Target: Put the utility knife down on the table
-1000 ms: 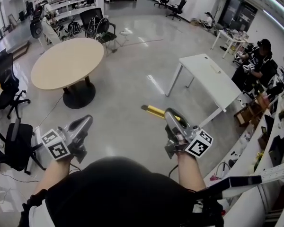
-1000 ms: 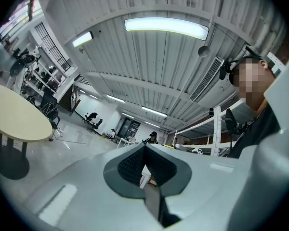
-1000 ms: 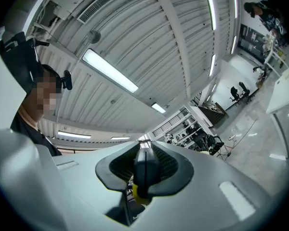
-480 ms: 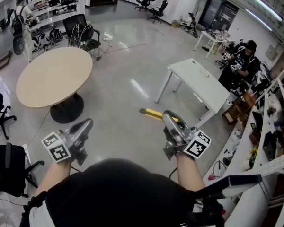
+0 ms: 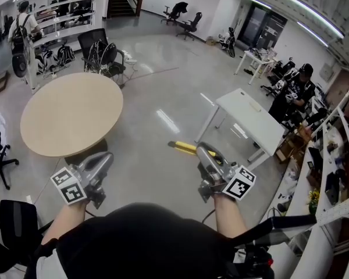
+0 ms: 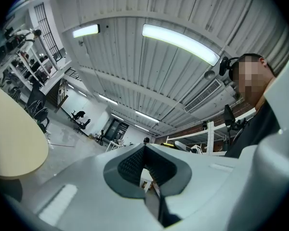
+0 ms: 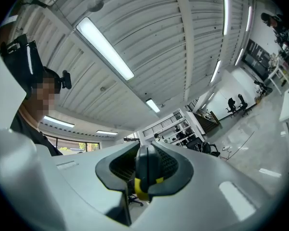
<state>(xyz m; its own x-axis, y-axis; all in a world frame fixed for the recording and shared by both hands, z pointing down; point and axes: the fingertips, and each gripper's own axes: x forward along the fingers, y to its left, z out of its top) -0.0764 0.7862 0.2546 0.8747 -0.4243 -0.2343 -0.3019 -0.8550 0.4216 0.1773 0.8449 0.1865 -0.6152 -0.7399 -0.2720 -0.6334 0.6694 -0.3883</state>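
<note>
The yellow utility knife [image 5: 188, 149] is pinched in the jaws of the right gripper [image 5: 202, 151], sticking out leftward in the air over the floor, not on any table. It hangs off the near-left corner of the white table [image 5: 262, 129]. The left gripper [image 5: 106, 158] has its jaws pressed together on nothing, near the round table [image 5: 70, 115].

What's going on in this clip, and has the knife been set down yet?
A person stands on an open office floor with a gripper in each hand. The right gripper is clamped on a yellow and black utility knife, held out over the floor. The left gripper has its jaws together on nothing. The knife is not down yet: a round beige table lies ahead left and a white rectangular table ahead right.
</note>
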